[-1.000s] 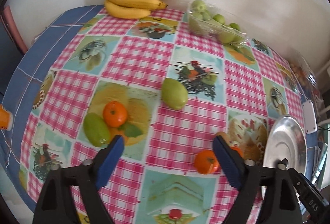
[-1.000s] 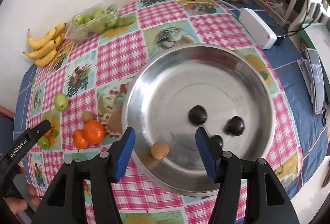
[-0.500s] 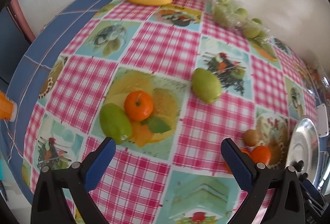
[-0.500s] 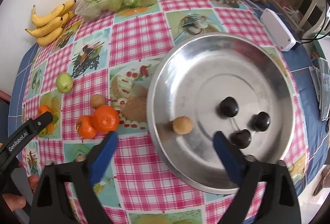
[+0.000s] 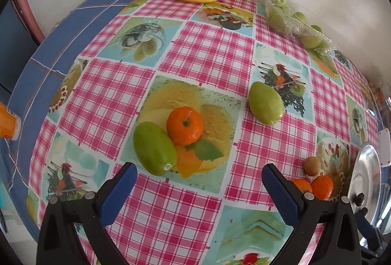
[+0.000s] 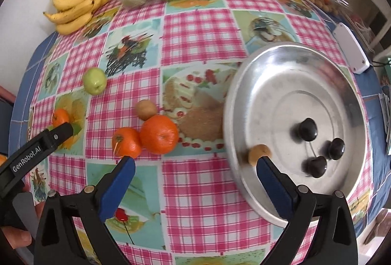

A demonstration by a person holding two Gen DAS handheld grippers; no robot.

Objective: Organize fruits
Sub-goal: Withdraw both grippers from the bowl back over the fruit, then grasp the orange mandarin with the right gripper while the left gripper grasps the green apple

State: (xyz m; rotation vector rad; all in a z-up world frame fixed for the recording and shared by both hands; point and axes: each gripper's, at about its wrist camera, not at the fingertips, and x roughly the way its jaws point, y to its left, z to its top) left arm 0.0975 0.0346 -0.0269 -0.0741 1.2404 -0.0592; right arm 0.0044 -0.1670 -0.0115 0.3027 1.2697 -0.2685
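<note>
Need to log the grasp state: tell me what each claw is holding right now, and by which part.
Nothing is held. The left claw stands open over the tablecloth, and the right claw, whose jaws have just been opening, is empty too.

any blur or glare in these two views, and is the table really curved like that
Right wrist view: the round silver metal tray and the dark fruits in it are motion-smeared. Left wrist view: sharp, no glare. Both: fisheye bulges the flat checked tablecloth.
</note>
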